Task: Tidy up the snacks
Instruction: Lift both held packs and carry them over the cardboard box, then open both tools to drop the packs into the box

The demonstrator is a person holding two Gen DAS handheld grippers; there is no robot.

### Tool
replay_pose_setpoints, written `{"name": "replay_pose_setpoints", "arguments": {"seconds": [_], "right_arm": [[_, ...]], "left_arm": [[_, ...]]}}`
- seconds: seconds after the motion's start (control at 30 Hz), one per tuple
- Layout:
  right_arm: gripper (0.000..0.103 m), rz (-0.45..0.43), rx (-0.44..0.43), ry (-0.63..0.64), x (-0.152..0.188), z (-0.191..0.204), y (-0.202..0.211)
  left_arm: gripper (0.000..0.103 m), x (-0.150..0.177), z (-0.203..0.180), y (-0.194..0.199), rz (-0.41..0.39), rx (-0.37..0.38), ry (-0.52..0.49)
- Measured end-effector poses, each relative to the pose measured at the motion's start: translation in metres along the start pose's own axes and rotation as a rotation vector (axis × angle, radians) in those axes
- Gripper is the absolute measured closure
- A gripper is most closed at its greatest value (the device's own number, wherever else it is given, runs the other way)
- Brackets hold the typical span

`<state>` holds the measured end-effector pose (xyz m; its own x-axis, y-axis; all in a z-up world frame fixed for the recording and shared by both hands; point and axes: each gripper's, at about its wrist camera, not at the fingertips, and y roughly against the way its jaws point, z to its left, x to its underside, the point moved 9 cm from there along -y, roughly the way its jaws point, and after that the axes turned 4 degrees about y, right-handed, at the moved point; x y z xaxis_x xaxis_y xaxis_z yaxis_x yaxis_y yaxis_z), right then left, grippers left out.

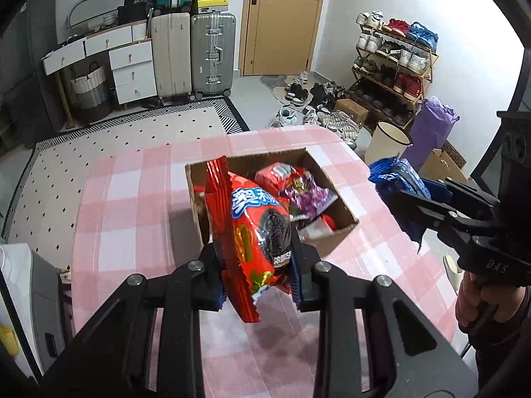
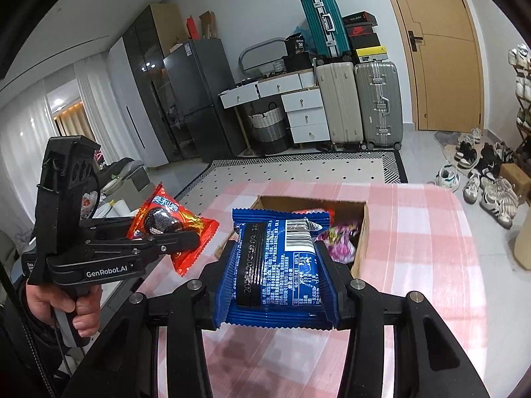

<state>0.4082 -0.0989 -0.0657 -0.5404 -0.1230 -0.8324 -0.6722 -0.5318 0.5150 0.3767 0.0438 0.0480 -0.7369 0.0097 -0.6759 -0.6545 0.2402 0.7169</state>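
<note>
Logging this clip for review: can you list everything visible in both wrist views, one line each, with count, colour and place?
Red snack packet: one, red with a dark cookie picture, clamped in the left gripper above the table.
Blue snack packet: one, blue, barcode side up, clamped in the right gripper.
Cardboard box: one, brown, open, on the table, holding red and purple snack packets.
Table: one, pink and white check cloth.
Suitcases: three, beige and grey standing, teal stacked above.
Drawer unit: one, white, left of the suitcases.
Door: one, tan, shut.
Shoe rack: one, full, with more shoes on the floor.
Fridge: one, dark grey.
Left gripper: black, shut.
Right gripper: black, shut.
</note>
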Motion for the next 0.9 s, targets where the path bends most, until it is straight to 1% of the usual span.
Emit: {"name": "replay_pose_setpoints", "arguments": {"seconds": [0.2, 0.47, 0.57, 0.7, 0.9], "right_arm": [[0.058, 0.006, 0.009, -0.009, -0.02, -0.014, -0.015], [0.058, 0.005, 0.03, -0.025, -0.035, -0.036, -0.034], [0.058, 0.012, 0.034, -0.041, -0.035, -0.046, -0.044], [0.058, 0.031, 0.036, -0.053, -0.03, -0.056, -0.06], [0.058, 0.068, 0.033, -0.071, -0.02, -0.066, -0.086]], "left_arm": [[0.078, -0.03, -0.003, -0.016, 0.008, 0.008, -0.018], [0.078, -0.062, -0.02, -0.052, 0.025, 0.04, -0.022], [0.078, -0.06, -0.026, -0.066, 0.041, 0.066, -0.014], [0.078, -0.054, -0.032, -0.089, 0.065, 0.074, -0.016], [0.078, -0.051, -0.023, -0.119, 0.084, 0.081, 0.02]]}}
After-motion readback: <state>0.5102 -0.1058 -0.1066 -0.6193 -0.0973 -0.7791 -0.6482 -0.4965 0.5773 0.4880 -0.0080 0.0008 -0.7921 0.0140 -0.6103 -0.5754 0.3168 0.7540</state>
